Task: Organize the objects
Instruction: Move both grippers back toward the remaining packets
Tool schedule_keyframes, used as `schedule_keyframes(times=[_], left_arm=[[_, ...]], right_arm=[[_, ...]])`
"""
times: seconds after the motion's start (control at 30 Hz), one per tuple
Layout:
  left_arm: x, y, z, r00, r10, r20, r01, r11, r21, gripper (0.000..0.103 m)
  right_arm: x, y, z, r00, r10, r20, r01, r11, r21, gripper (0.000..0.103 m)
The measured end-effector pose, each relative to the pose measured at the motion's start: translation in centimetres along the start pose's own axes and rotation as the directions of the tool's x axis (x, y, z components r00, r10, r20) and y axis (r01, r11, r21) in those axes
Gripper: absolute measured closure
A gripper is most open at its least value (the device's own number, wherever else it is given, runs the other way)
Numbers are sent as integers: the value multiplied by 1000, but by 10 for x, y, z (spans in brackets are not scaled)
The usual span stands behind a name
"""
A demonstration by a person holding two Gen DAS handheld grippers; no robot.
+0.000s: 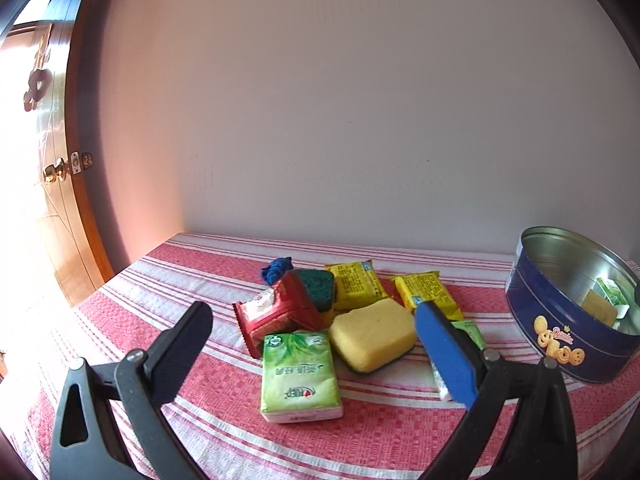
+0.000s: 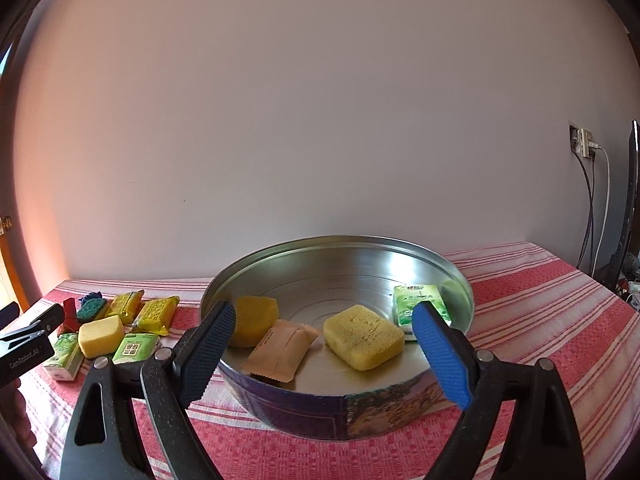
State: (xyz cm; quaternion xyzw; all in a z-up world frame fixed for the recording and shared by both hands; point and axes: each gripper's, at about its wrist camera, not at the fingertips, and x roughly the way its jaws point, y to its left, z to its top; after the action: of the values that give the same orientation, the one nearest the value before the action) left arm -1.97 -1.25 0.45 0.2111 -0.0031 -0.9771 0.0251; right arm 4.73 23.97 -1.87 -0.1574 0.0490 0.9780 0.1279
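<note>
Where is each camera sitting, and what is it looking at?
Left wrist: sits on the left gripper, looking along its open fingers at the pile of packets and sponges on the striped tablecloth.
Right wrist: sits on the right gripper, looking along its open fingers into the round cookie tin; the other gripper pokes in at the left edge.
Shared: both see the tin, the yellow sponge on the cloth, and the wall.
</note>
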Motion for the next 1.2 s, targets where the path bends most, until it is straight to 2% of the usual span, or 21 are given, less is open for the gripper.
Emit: schedule_keyframes(times=[0.23, 0.4, 0.53, 0.67, 0.73, 0.83, 0.9, 1.0, 1.1, 1.2], left_arm=[[16, 53, 1, 998, 42, -44, -44, 998, -44, 1], [31, 85, 1, 992, 84, -94, -93, 991, -94, 1], [43, 93, -1, 982, 106, -155, -122, 988, -96, 1], [45, 90, -2, 980, 78, -183, -93, 993, -78, 1], [44, 84, -1, 982, 39, -184, -52, 996, -68, 1], [42, 72, -1, 983, -21, -184, 13, 999, -44, 1], [44, 65, -1, 977, -57, -205, 52, 998, -30, 1], [50, 48, -5, 969, -80, -234, 83, 997, 0, 1], [55, 29, -8, 965, -58, -254, 81, 993, 81, 1], [58, 20, -8, 961, -56, -272, 86, 992, 98, 1]], right_arm=[[1, 57, -8, 992, 107, -60, -109, 994, -28, 11], [17, 102, -14, 975, 165, -149, -171, 985, -31, 11], [31, 133, -17, 958, 182, -223, -194, 980, -36, 12], [50, 156, -23, 942, 149, -301, -173, 983, -55, 14], [61, 165, -25, 925, 124, -360, -161, 984, -74, 15], [78, 173, -31, 890, 95, -446, -153, 984, -95, 28], [86, 173, -35, 870, 69, -488, -134, 986, -99, 33], [95, 166, -40, 840, 86, -536, -141, 988, -62, 42], [92, 160, -40, 844, 105, -526, -144, 989, -34, 49], [91, 154, -39, 843, 125, -523, -154, 988, -14, 51]])
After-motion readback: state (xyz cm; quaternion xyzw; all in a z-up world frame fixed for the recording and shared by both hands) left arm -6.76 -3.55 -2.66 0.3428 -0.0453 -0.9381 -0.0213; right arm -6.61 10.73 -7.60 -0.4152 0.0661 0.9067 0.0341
